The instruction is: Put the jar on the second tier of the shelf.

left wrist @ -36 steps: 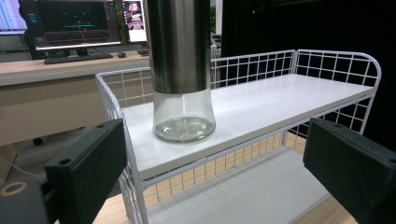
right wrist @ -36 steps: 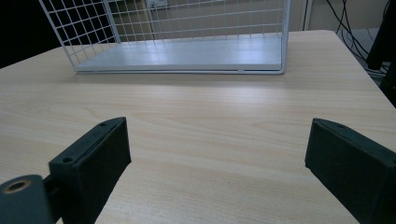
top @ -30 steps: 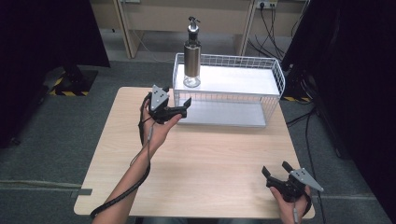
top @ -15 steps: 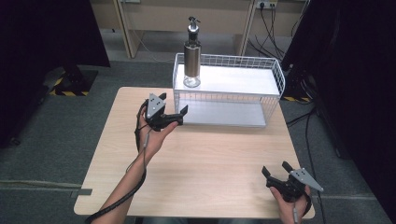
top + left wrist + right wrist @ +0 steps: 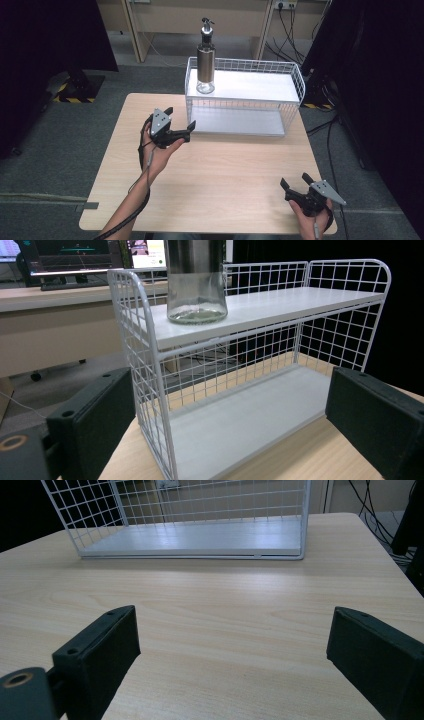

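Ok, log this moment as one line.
left tool: open, near rack's left end | right tool: open, over table | oil dispenser bottle: upright on top shelf of wire rack

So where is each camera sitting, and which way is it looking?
High view: above the person's side, looking forward and down at the table; both forearms, the left gripper and right gripper show.
Left gripper view: rides on the left gripper, facing the wire rack and bottle close up; its open jaws show.
Right gripper view: low over the table, facing the rack's lower shelf; its open jaws show.
All three share the rack.
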### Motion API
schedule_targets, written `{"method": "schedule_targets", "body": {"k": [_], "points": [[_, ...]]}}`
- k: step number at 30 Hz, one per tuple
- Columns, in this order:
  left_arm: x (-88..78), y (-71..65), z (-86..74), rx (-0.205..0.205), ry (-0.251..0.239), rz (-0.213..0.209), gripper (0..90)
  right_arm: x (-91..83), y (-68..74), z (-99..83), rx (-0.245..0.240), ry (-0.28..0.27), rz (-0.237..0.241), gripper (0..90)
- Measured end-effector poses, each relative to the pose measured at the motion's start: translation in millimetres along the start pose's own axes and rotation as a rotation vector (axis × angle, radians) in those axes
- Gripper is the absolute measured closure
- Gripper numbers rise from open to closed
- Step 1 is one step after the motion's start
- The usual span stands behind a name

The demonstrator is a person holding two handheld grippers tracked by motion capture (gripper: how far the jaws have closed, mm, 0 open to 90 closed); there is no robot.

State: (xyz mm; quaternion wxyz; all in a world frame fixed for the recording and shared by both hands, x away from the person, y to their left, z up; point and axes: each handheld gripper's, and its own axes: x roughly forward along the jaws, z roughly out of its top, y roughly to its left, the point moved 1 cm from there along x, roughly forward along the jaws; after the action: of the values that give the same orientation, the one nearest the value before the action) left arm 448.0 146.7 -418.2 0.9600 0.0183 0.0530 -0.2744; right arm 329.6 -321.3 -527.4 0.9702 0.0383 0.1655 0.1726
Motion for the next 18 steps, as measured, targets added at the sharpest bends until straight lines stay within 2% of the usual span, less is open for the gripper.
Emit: {"method": "schedule_targets", "body": {"k": [18], "points": [[-20.6, 0.2, -20.3, -0.005, 0.022, -0.011, 5.3, -0.1, -0.1, -0.1, 0.0, -0.002, -0.002, 7.0]]}}
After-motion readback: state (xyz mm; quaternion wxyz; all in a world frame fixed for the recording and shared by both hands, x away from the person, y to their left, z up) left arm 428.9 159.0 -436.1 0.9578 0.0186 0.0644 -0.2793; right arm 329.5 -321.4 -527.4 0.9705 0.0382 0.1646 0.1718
